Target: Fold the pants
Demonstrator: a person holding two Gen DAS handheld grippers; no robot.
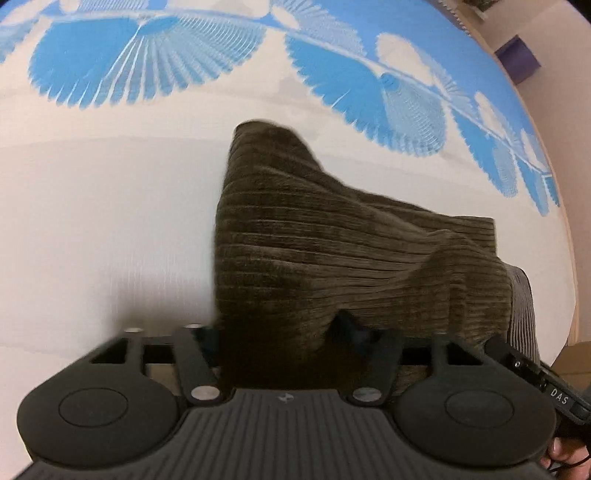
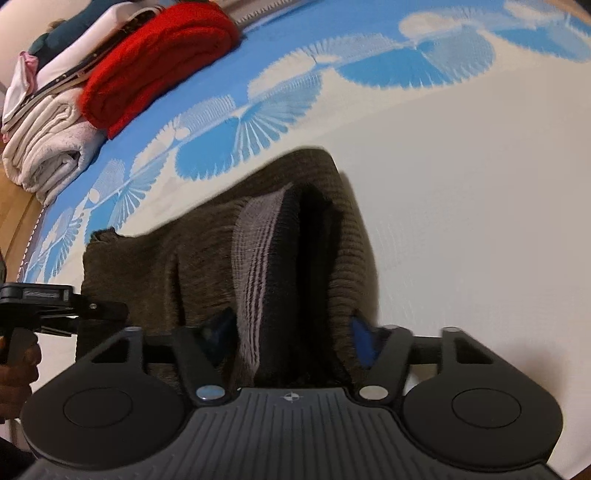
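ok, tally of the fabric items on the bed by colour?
Brown: 1, corduroy pants
Red: 1, folded knit
Cream: 1, folded bundle
White/pink: 1, garment in the stack
Dark teal: 1, item on top of the stack
Total: 5. The stack is cropped and blurred, so it may hold more.

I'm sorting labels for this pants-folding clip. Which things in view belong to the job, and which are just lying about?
Part of the job:
brown ribbed pants
left gripper
right gripper
patterned bedspread they lie on

Lying about:
red folded knit
pale folded linen
purple box
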